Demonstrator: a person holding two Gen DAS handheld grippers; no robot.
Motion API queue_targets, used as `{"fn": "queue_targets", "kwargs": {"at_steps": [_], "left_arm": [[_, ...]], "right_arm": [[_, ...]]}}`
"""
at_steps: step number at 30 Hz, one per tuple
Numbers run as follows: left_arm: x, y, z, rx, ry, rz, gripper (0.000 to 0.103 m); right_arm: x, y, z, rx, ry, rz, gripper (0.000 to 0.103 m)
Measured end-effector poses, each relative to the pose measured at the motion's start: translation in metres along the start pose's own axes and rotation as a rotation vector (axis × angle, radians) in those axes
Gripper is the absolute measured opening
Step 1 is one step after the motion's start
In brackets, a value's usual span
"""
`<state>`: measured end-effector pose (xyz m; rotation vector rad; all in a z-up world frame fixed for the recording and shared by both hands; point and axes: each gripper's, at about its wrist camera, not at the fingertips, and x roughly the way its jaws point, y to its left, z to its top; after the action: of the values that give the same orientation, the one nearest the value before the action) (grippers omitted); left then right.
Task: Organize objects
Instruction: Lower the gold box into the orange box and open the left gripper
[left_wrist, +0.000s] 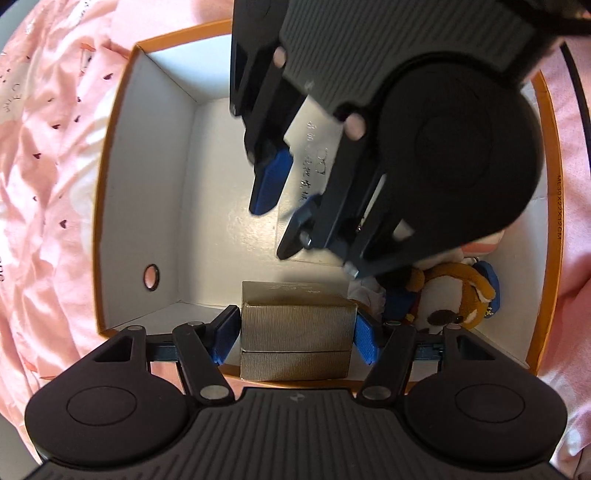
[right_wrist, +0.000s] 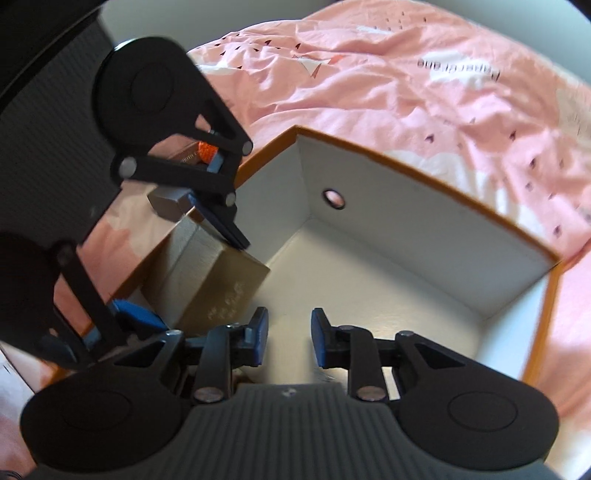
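Observation:
My left gripper (left_wrist: 295, 332) is shut on a silver-grey ribbed box (left_wrist: 295, 339) and holds it over the near rim of an orange storage box (left_wrist: 110, 206) with a white inside. My right gripper (right_wrist: 288, 338) is open and empty inside that orange box (right_wrist: 424, 236), above its white floor. In the left wrist view the right gripper (left_wrist: 280, 225) hangs over a white box with printed writing (left_wrist: 314, 151) on the floor. In the right wrist view the left gripper (right_wrist: 207, 221) holds the silver box (right_wrist: 207, 273) at the orange box's left wall.
A plush toy in orange, white and blue (left_wrist: 450, 295) lies in the orange box's right corner. The box stands on a crumpled pink bedsheet (right_wrist: 406, 92). A round finger hole (left_wrist: 151, 277) is in the box's left wall.

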<state>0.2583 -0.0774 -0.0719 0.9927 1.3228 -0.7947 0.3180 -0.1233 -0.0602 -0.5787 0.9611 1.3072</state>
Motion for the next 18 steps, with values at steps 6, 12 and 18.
{"fn": "queue_targets", "kwargs": {"at_steps": [6,12,18], "left_arm": [[0.014,0.006,-0.002,-0.001,0.001,-0.061,0.074],[0.022,0.017,-0.003,-0.016,-0.007,-0.097,0.077],[0.024,0.028,-0.009,-0.050,-0.034,-0.112,0.081]], "right_arm": [[0.015,-0.005,-0.001,0.033,0.022,-0.003,0.026],[0.017,-0.004,-0.005,0.005,0.047,-0.033,0.028],[0.019,0.001,-0.010,-0.003,0.067,-0.034,0.028]]}}
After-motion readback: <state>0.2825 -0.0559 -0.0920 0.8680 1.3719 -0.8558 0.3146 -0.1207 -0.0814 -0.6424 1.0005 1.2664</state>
